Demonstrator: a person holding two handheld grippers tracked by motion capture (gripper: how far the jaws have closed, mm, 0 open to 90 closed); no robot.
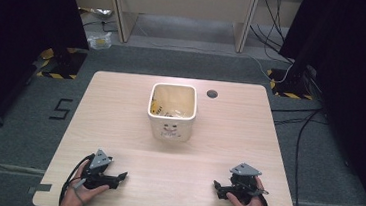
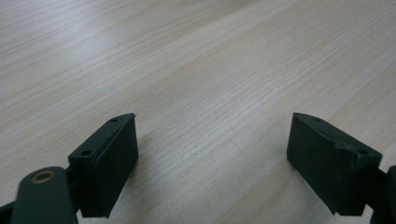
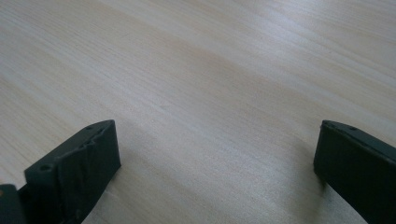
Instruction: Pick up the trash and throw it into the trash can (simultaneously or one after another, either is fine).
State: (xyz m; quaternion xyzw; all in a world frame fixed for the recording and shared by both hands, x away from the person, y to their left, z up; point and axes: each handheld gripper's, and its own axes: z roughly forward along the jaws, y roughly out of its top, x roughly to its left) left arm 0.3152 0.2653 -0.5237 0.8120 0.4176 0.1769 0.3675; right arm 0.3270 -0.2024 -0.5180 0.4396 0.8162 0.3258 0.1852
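A white square bin (image 1: 172, 113) with a small face drawn on its front stands near the middle of the wooden table (image 1: 121, 102), with yellowish wrappers inside it. My left gripper (image 1: 123, 176) rests low at the table's near left, held by a hand, its tips pointing right. At the near right my right gripper (image 1: 215, 187) points left. In the left gripper view the left gripper (image 2: 212, 140) stands open over bare wood. The right gripper (image 3: 215, 154) is likewise open, with nothing between its jaws.
A round cable hole (image 1: 212, 93) sits in the table to the right of the bin. Beyond the table stand a wooden desk frame (image 1: 129, 8) and loose cables (image 1: 290, 112) on grey carpet. Dark curtains flank both sides.
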